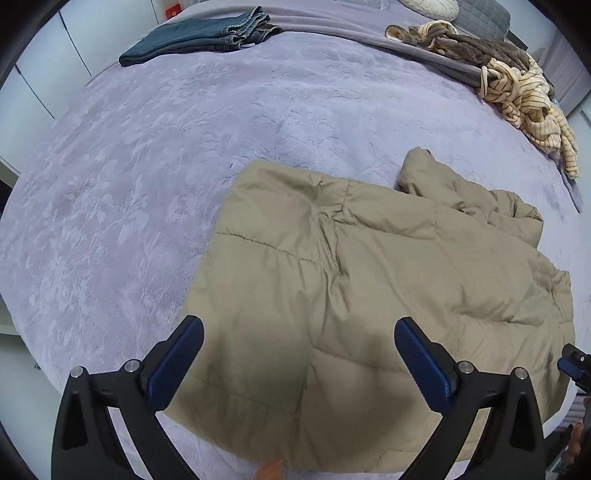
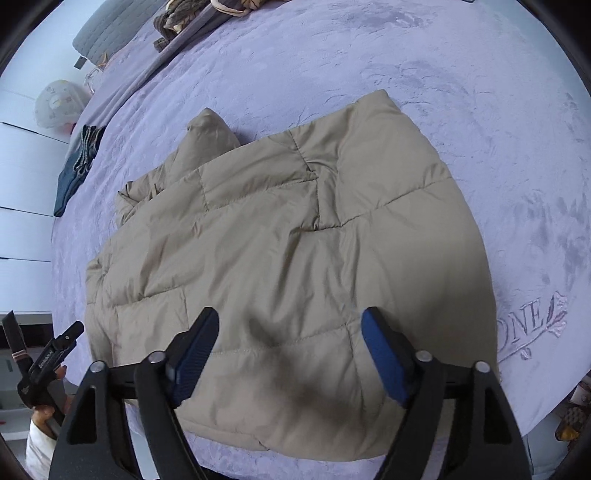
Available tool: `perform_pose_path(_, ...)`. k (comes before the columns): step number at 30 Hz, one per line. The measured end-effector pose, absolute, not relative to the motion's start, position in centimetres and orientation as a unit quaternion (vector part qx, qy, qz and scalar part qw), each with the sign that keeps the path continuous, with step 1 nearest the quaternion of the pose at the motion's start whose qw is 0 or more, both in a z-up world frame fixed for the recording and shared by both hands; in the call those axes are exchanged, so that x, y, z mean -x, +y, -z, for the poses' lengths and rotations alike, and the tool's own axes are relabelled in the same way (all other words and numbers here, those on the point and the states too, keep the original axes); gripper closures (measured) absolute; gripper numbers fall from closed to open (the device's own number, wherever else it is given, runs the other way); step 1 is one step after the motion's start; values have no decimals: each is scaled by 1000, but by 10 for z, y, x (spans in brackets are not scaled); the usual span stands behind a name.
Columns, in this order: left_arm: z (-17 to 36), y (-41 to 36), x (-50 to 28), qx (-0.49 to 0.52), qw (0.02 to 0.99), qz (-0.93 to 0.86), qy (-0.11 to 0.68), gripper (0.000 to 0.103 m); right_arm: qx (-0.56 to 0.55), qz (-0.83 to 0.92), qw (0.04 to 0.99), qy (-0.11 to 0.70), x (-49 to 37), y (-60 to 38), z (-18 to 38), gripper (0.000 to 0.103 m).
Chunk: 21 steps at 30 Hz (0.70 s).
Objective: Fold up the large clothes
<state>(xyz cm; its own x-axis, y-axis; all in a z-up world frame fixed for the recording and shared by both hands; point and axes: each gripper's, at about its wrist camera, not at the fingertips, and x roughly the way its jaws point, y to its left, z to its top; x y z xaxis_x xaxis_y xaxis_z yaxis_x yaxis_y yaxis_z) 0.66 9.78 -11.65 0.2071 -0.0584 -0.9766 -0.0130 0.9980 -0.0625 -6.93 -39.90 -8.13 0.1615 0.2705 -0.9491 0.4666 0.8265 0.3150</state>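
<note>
My left gripper point(image 1: 299, 328) and right gripper point(image 2: 290, 321) both hover released, jaws spread, just above the puffy beige quilted jacket point(image 1: 369, 277) (lying on the lilac plush bedspread point(image 1: 147, 166))

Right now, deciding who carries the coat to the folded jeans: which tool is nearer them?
Left. The left tool hovers over the coat with the jeans ahead-left; the right tool sits farther right, beyond it.

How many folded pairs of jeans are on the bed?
1: the folded jeans lie at the bed's far edge, beyond the tan jacket. More could be hidden beneath them.
</note>
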Motion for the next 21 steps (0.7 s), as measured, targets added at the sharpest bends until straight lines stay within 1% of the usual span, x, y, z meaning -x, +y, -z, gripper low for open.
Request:
perform_pose_path(2,114,92,0,28,776,10,630,0,-284,57,707,646,70,-396,80,19)
perform_pose_path(3,112,89,4,28,776,7,631,0,-282,49,707,646,71,-396,79,17)
perform_pose_path(5,109,83,14,26,776,2,631,0,-281,33,707,648,71,-395,79,8)
perform_pose_path(6,107,80,18,24,776,-2,631,0,-280,26,707,649,69,-394,80,0)
perform_pose_path(14,107,78,47,19,773,-19,634,0,-264,-3,698,666,67,-384,86,0)
perform_pose_path(21,125,103,38,-6,763,-4,646,0,-265,25,703,660,67,-358,84,0)
